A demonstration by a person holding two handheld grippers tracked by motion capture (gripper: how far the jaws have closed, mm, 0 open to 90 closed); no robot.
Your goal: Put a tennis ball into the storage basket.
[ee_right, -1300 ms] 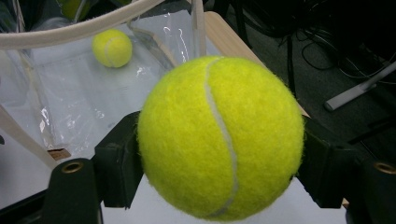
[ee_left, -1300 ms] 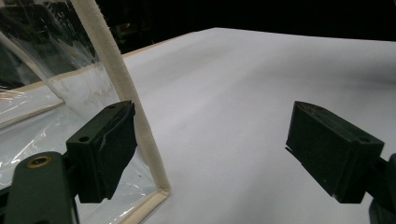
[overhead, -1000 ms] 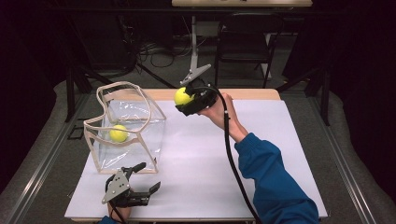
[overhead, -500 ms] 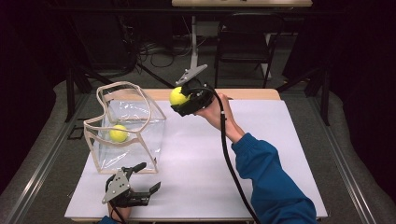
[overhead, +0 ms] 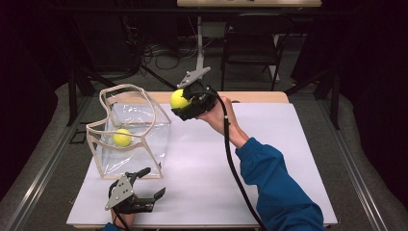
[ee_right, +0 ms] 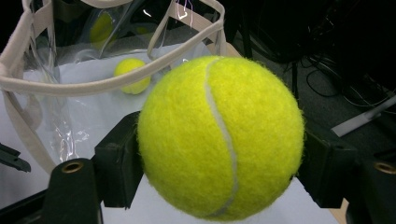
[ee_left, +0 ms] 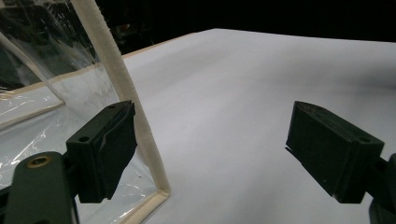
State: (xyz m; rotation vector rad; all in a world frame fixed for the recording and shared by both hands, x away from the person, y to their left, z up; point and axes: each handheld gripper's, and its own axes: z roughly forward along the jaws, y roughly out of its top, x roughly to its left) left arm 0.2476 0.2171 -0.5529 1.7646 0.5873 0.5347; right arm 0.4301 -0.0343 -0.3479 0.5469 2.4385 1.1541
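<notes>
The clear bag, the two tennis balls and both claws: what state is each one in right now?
Clear bag: upright, top open.
Ball in the bag: loose on the bottom.
Held tennis ball: clamped in mid-air, beside the bag's rim.
Right claw: shut on the held tennis ball.
Left claw: open, holding nothing, by the bag's near corner.

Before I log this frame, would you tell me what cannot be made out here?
- Right gripper view: the right gripper pads' contact faces, hidden by the held tennis ball.
- High view: the left hand, cut off by the bottom edge below the left gripper.
- Left gripper view: the clear bag top, cut off by the frame edge.
</notes>
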